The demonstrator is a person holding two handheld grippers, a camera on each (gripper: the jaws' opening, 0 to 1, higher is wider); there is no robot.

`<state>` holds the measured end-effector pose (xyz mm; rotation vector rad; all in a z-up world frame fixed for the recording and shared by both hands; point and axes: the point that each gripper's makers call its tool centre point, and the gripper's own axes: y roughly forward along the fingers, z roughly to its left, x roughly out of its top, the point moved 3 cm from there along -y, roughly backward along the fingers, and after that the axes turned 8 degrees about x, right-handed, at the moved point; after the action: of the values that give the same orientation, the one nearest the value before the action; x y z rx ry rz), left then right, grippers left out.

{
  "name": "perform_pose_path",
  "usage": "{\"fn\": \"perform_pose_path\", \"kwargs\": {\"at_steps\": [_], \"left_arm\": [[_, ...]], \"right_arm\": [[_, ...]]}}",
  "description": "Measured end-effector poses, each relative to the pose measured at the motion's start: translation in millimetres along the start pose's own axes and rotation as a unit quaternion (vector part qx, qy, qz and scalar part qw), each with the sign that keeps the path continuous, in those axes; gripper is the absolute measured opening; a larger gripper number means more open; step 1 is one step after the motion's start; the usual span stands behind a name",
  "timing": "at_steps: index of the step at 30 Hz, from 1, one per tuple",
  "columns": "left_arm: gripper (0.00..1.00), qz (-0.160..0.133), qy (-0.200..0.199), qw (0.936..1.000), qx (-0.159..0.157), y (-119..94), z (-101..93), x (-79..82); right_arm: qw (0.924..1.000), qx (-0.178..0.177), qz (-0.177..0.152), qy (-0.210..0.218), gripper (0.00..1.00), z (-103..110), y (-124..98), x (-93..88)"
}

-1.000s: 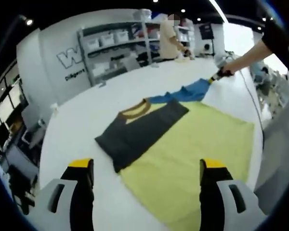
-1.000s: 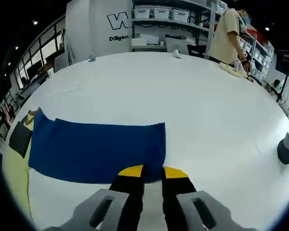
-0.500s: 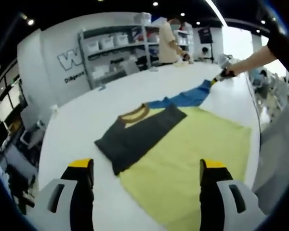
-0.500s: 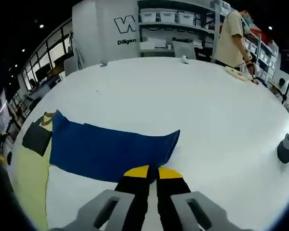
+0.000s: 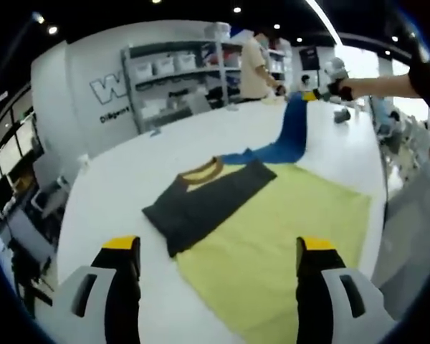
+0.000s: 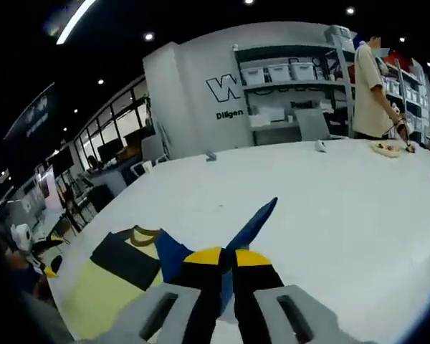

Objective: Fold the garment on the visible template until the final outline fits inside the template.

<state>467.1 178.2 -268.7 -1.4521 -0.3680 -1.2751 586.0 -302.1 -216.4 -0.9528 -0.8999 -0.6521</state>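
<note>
Right claw (image 6: 222, 259) gripping blue sleeve (image 6: 252, 223)

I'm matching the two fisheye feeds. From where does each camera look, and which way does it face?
Left gripper view: rides the open left gripper, looking over the yellow-green rectangular template and dark grey folded garment part toward the right gripper; a forearm shows.
Right gripper view: rides the right gripper, jaws shut on the blue fabric sleeve, facing the shelves.
Shared: garment, template, white table.
</note>
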Motion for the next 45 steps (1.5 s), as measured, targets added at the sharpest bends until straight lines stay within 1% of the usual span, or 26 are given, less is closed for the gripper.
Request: {"fn": "perform_pose_path", "kwargs": {"at_steps": [1,4,5,8,9,10,11,12,13,14,16,17,18,21,26,27,30,32,33,34,36,39,40,42,44,45], "left_arm": [[0.85,0.001,0.0,1.0,0.002,-1.9,0.3,-1.1],[0.85,0.002,-0.002,1.0,0.004,-5.0,0.1,-3.5],[0.84,0.003,-0.002,1.0,0.004,-5.2,0.1,-3.7],[0.84,0.004,-0.006,1.0,0.005,-6.3,3.7,-7.6],[0.84,0.004,-0.008,0.9999,0.005,-6.7,3.2,-8.1],[0.83,0.005,-0.011,0.9999,0.004,-7.1,2.4,-8.4],[0.83,0.004,-0.012,0.9999,0.004,-7.2,2.0,-8.2],[0.83,0.003,-0.012,0.9999,0.005,-7.4,1.5,-8.0],[0.83,0.003,-0.014,0.9999,0.005,-7.6,0.7,-8.2],[0.83,0.003,-0.015,0.9999,0.005,-7.6,0.3,-8.5],[0.83,0.003,-0.017,0.9998,0.002,-8.7,-3.5,-8.6],[0.83,0.004,-0.017,0.9998,0.002,-8.8,-4.4,-8.4],[0.82,0.004,-0.016,0.9999,0.001,-8.8,-5.6,-8.4],[0.81,0.004,-0.012,0.9999,-0.002,-9.6,-8.4,-8.0],[0.81,0.001,-0.014,0.9999,-0.002,-10.0,-9.4,-5.9],[0.81,0.0,-0.015,0.9999,-0.001,-10.3,-8.7,-5.9],[0.81,-0.002,-0.017,0.9998,0.001,-11.8,-6.8,-5.4],[0.81,-0.003,-0.019,0.9998,0.003,-12.9,-6.2,-4.6],[0.81,-0.003,-0.021,0.9998,0.005,-12.9,-4.5,-6.4],[0.81,-0.003,-0.022,0.9997,0.006,-13.7,-4.0,-7.3],[0.81,-0.001,-0.024,0.9997,0.008,-15.9,-5.1,-8.0],[0.81,-0.004,-0.031,0.9995,0.008,-19.0,-8.3,-8.4],[0.81,-0.003,-0.032,0.9995,0.008,-19.8,-9.2,-9.3],[0.81,-0.002,-0.032,0.9994,0.009,-21.6,-10.4,-10.4],[0.81,0.001,-0.034,0.9993,0.011,-23.3,-9.8,-11.6],[0.81,0.001,-0.036,0.9993,0.012,-23.9,-9.0,-12.2]], "right_arm": [[0.9991,0.006,-0.041,0.004,0.0,5.1,-6.1,27.5],[0.9984,-0.008,-0.056,0.001,0.0,-3.7,-17.1,37.3],[0.9983,-0.01,-0.057,0.0,0.0,-5.6,-18.6,37.9],[0.9981,-0.023,-0.057,0.0,0.0,-4.6,-28.9,30.3],[0.9983,-0.032,-0.049,-0.001,0.0,-6.4,-32.4,22.6],[0.9984,-0.041,-0.039,0.005,0.0,-17.4,-32.4,17.1],[0.9984,-0.044,-0.034,0.01,0.0,-20.6,-34.5,12.6],[0.9983,-0.049,-0.029,0.007,0.0,-18.0,-39.8,8.4],[0.9982,-0.054,-0.026,0.008,0.0,-19.7,-42.9,5.4],[0.9981,-0.056,-0.026,0.01,0.0,-25.4,-45.8,3.0],[0.9975,-0.064,-0.027,0.014,0.0,-25.3,-55.6,-0.1],[0.9974,-0.065,-0.028,0.014,0.0,-25.2,-56.9,0.1],[0.9973,-0.066,-0.029,0.014,0.0,-28.2,-60.7,1.7],[0.9972,-0.064,-0.038,0.008,0.0,-24.0,-66.6,8.6],[0.9977,-0.042,-0.051,-0.014,0.0,-2.9,-61.4,24.0],[0.9977,-0.028,-0.055,-0.029,0.0,7.4,-56.3,31.8],[0.9966,-0.003,-0.061,-0.055,0.0,26.8,-46.3,45.6],[0.996,0.007,-0.06,-0.066,0.0,32.2,-40.9,51.1],[0.9954,0.015,-0.061,-0.072,0.0,39.8,-36.9,55.7],[0.9941,0.028,-0.064,-0.083,0.0,55.3,-34.1,60.7],[0.9928,0.037,-0.067,-0.092,0.0,64.4,-28.9,66.6],[0.9898,0.064,-0.076,-0.102,0.0,92.5,-19.7,75.2],[0.9884,0.078,-0.078,-0.104,0.0,103.8,-15.7,78.3],[0.9858,0.095,-0.078,-0.115,0.0,115.0,-8.2,82.0],[0.9826,0.111,-0.084,-0.123,0.0,132.0,-1.5,87.5],[0.9798,0.126,-0.089,-0.127,0.0,145.1,4.1,92.1]]}}
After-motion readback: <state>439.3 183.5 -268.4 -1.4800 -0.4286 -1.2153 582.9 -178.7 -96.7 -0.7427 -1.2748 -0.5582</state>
